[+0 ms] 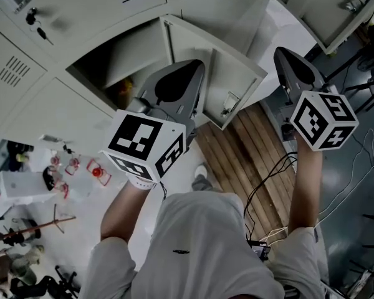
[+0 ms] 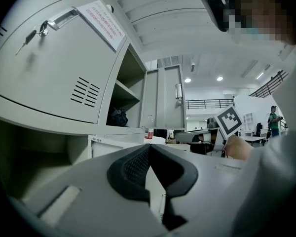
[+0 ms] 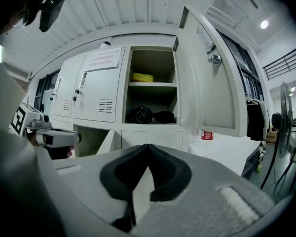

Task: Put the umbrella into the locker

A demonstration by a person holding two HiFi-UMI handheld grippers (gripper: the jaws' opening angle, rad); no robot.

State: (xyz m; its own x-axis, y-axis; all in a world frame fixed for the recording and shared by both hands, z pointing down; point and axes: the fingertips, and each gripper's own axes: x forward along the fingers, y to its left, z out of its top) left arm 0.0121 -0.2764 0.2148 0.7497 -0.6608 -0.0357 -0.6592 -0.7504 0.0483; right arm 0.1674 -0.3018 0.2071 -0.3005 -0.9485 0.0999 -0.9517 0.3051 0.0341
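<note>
A dark bundled thing (image 3: 139, 115), perhaps the umbrella, lies on the lower shelf of the open locker (image 3: 153, 90). The left gripper view shows the same dark bundle (image 2: 118, 117) through the doorway. My left gripper (image 1: 198, 66) points at the locker opening, close to its swung-out door (image 1: 227, 83). Its jaws are shut with nothing between them (image 2: 149, 147). My right gripper (image 1: 280, 52) hangs to the right of the door, well short of the shelves. It too is shut and empty (image 3: 148, 145).
A yellow object (image 3: 142, 77) sits on the locker's upper shelf. Shut lockers (image 3: 91, 93) stand to the left. A red can (image 3: 205, 134) rests on a white top and a fan (image 3: 284, 122) stands at the right. Wooden slats (image 1: 249, 148) and cables (image 1: 268, 189) lie underfoot.
</note>
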